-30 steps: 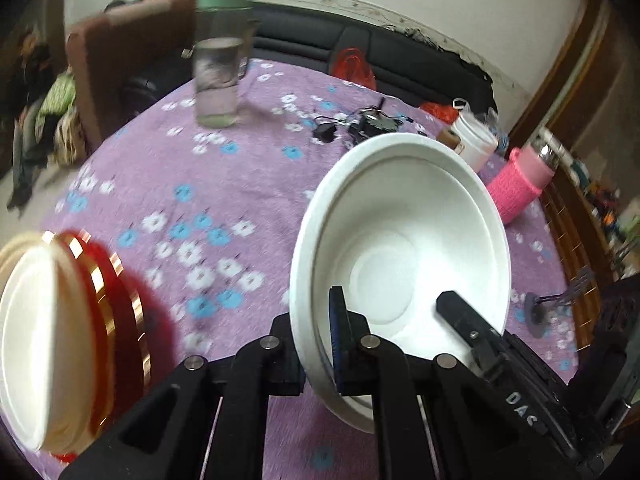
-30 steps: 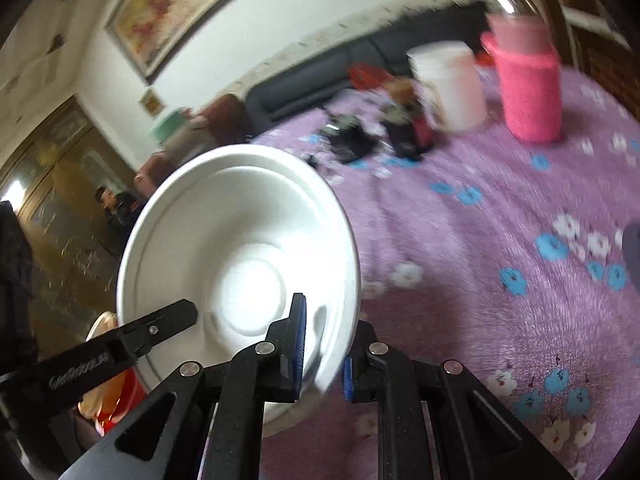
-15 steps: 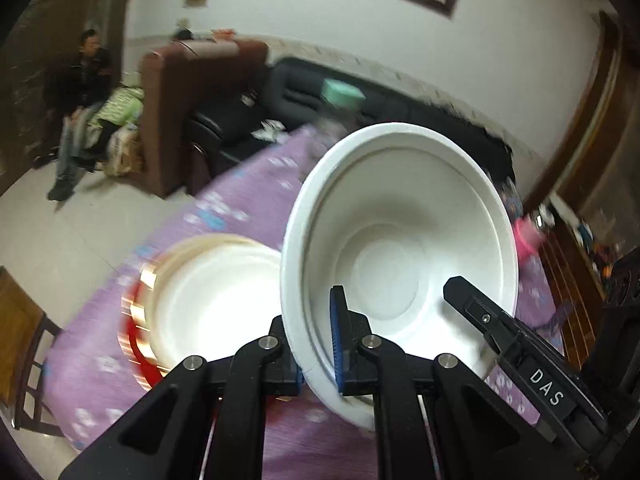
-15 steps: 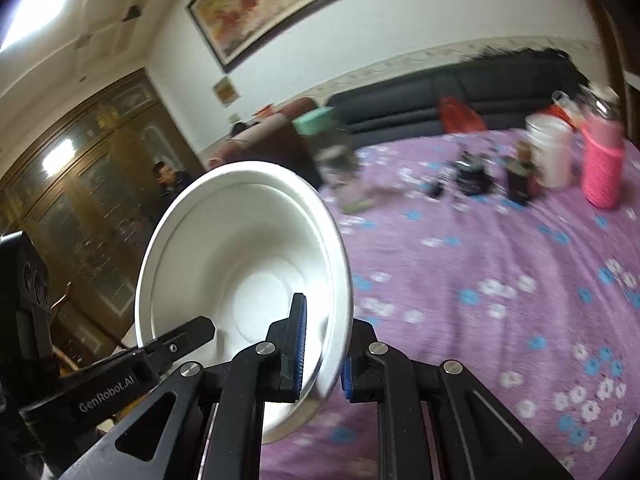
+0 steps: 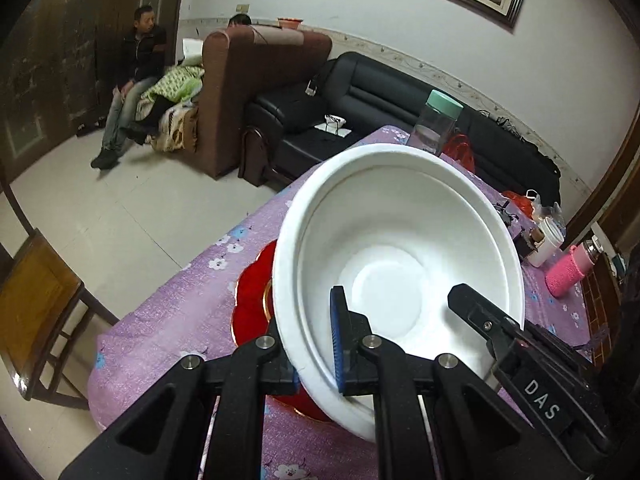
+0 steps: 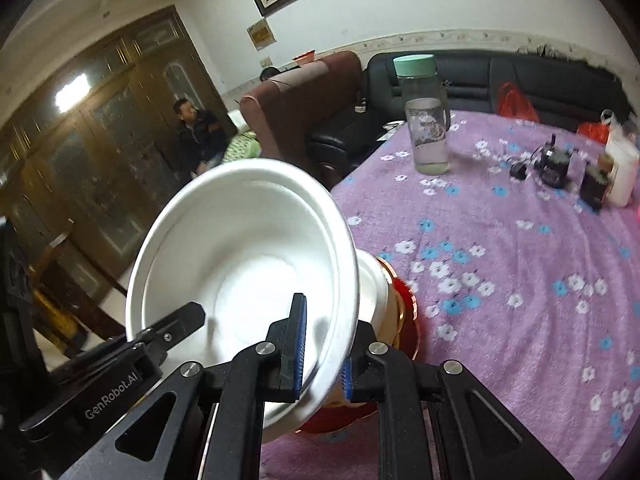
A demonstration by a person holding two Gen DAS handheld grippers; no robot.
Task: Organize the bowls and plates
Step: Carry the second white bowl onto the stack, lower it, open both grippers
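Observation:
Both grippers hold one white bowl [image 5: 396, 256] by opposite sides of its rim, tilted, above the table's near-left corner. My left gripper [image 5: 316, 352] is shut on its left rim. My right gripper [image 6: 324, 352] is shut on its right rim; the bowl also shows in the right wrist view [image 6: 240, 264]. Directly below it lies a red plate with gold trim [image 5: 250, 300], also in the right wrist view [image 6: 404, 320], with another white bowl [image 6: 372, 288] on it, mostly hidden by the held bowl.
The round table has a purple flowered cloth [image 6: 520, 260]. On it stand a clear bottle with a green lid [image 6: 426, 120], a white cup [image 5: 546, 242], a pink-sleeved bottle [image 5: 570, 270] and small dark gadgets [image 6: 554, 164]. A wooden chair [image 5: 36, 312] is at the left.
Both grippers carried the white bowl left across the table; it now hangs over the red plate and its white bowl, which were off to the left before.

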